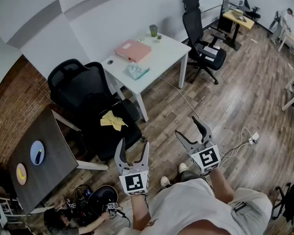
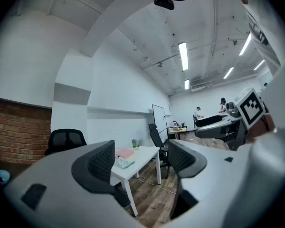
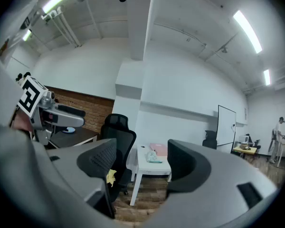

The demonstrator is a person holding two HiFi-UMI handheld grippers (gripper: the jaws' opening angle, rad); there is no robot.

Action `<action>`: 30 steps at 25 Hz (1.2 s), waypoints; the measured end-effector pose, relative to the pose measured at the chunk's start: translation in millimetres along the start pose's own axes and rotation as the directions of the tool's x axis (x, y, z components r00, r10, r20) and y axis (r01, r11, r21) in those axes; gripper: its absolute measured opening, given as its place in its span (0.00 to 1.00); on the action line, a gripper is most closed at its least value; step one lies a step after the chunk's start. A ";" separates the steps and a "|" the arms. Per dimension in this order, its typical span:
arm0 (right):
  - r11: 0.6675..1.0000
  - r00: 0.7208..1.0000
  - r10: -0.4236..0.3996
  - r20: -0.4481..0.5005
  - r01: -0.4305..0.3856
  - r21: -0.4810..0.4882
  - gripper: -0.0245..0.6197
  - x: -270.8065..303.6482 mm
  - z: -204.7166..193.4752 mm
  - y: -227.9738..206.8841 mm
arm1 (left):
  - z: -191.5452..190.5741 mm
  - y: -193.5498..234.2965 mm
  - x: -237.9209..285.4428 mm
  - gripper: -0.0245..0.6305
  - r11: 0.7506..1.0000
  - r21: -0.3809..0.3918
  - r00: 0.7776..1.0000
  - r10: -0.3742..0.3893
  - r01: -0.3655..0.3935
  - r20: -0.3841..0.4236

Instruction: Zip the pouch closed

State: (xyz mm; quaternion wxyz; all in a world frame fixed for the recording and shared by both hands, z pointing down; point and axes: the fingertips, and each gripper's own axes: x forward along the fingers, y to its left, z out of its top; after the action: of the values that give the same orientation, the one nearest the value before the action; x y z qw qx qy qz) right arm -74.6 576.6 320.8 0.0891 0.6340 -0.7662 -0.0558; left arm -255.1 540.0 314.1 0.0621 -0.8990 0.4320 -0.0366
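Two handheld grippers are seen from above in the lower middle of the head view, both held level over a wooden floor. The left gripper is spread wide, and nothing is held between its jaws. The right gripper, just to its right and slightly higher in the frame, is also well spread and empty. In each gripper view the dark ribbed pads are shown far apart, and only the distant room is framed in the gap.

The pouch, pale green, is laid on a white table in the upper middle of the head view, well apart from both grippers. It is placed near the table's lower left edge. Just above it in the frame a pink case is set, and a green cup is stood at the table's top corner. Whether the zip is open cannot be told.

Between the grippers and the table, left of centre, a black chair is seen with a yellow cloth lying on its seat. At the lower left a dark table is shown, bearing a blue plate and an orange disc. A white cable is trailed over the floor to the right of the right gripper.
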 end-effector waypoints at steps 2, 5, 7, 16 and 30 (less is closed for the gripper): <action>1.000 1.000 0.006 0.002 -0.007 0.016 0.54 -0.6 1.5 13.8 | -6.3 6.9 -8.7 0.57 1.000 -0.013 1.000 0.000 0.000 -0.014; 0.999 1.000 0.012 0.001 -0.012 0.033 0.61 -2.5 2.6 29.6 | -6.3 11.9 -16.4 0.57 1.000 -0.023 1.000 -0.014 0.014 0.003; 0.999 1.000 0.008 0.000 -0.008 0.031 0.61 -2.1 3.0 34.3 | -7.8 14.4 -16.4 0.57 1.000 -0.018 1.000 -0.021 0.021 0.008; 1.000 1.000 -0.003 0.006 0.003 0.029 0.61 30.0 0.7 20.3 | -11.0 28.5 17.4 0.57 1.000 0.003 1.000 -0.027 0.027 0.007; 0.998 1.000 0.029 0.009 -0.029 0.048 0.61 114.9 -14.8 -55.9 | -12.9 39.0 128.2 0.56 1.000 0.021 1.000 0.006 -0.006 -0.025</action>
State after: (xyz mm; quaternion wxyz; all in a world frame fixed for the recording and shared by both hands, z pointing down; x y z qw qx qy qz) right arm -38.5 453.6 331.7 0.0715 0.6246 -0.7767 -0.0386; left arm -206.7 414.7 322.9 0.0664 -0.8964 0.4350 -0.0522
